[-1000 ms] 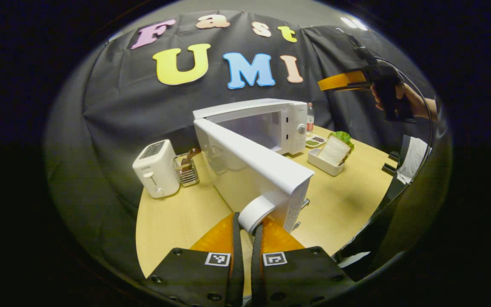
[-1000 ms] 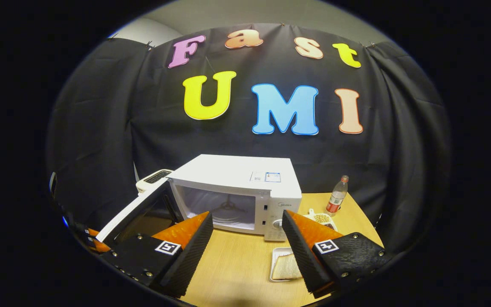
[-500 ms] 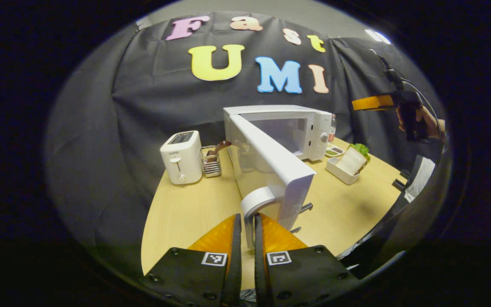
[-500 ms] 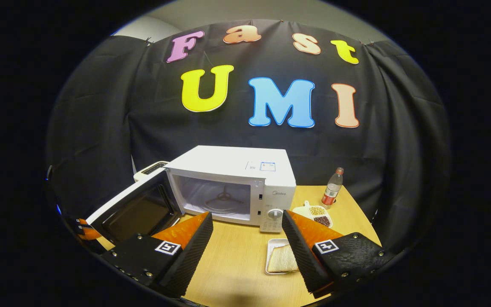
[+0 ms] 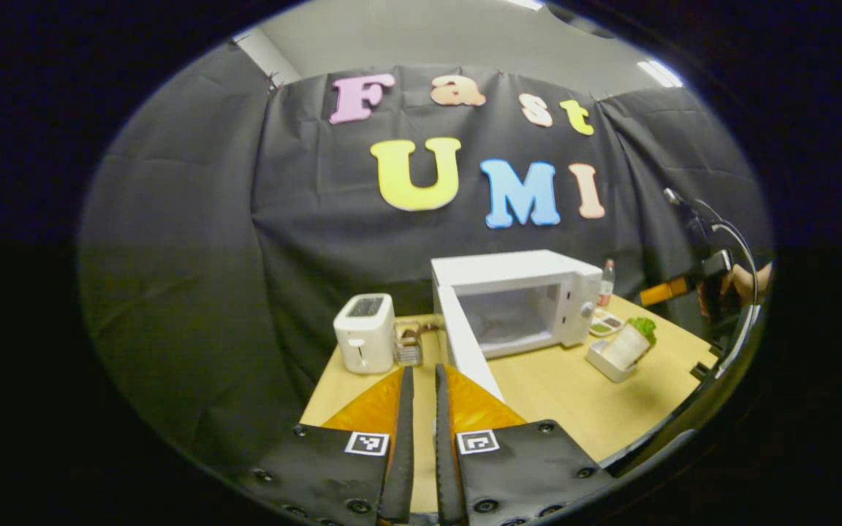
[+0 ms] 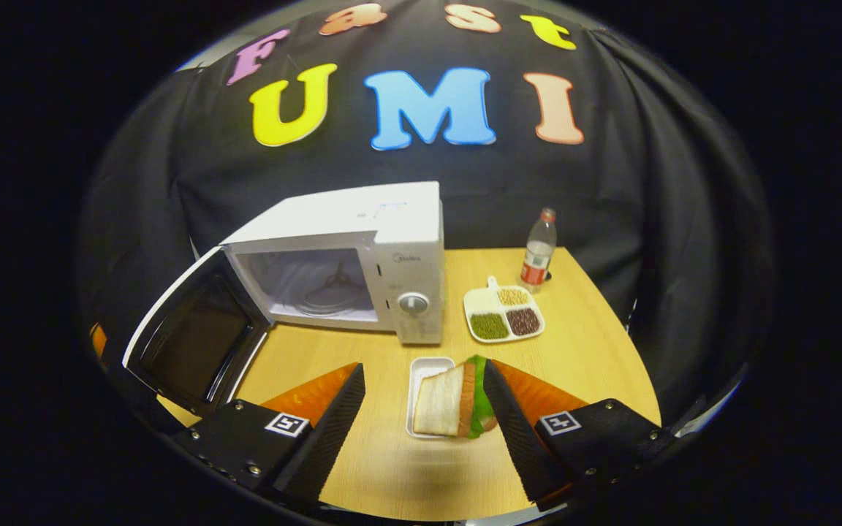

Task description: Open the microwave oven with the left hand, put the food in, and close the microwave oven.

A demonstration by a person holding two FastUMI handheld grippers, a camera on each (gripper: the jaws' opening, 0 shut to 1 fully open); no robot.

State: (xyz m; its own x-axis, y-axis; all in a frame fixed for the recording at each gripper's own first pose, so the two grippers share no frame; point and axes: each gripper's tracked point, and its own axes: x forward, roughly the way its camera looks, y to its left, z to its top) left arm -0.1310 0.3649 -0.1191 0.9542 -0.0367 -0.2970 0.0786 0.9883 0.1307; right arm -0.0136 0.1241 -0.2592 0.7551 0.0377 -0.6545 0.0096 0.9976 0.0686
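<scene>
Your left gripper (image 5: 421, 438), bottom centre of left gripper view: orange fingers nearly together, nothing between, held apart from swung-open white microwave door (image 5: 468, 354). Your right gripper (image 6: 425, 420), bottom of right gripper view: fingers wide apart, above sandwich with lettuce (image 6: 454, 398) in small white rectangular tray (image 6: 421, 369), not touching it. Beyond, at frame centre on light wooden table (image 6: 582, 351): white microwave oven (image 6: 384, 252), cavity open and empty. Right of it: white divided dish of beans (image 6: 503, 314), then plastic bottle with red label (image 6: 538, 252). White toaster (image 5: 364, 332) left of microwave in left gripper view.

We note the boxy white microwave oven (image 6: 362, 256) with its door (image 6: 187, 340) swung wide; the lettuce sandwich (image 6: 454, 398) sits tilted in a white tray (image 6: 421, 365) before it.
</scene>
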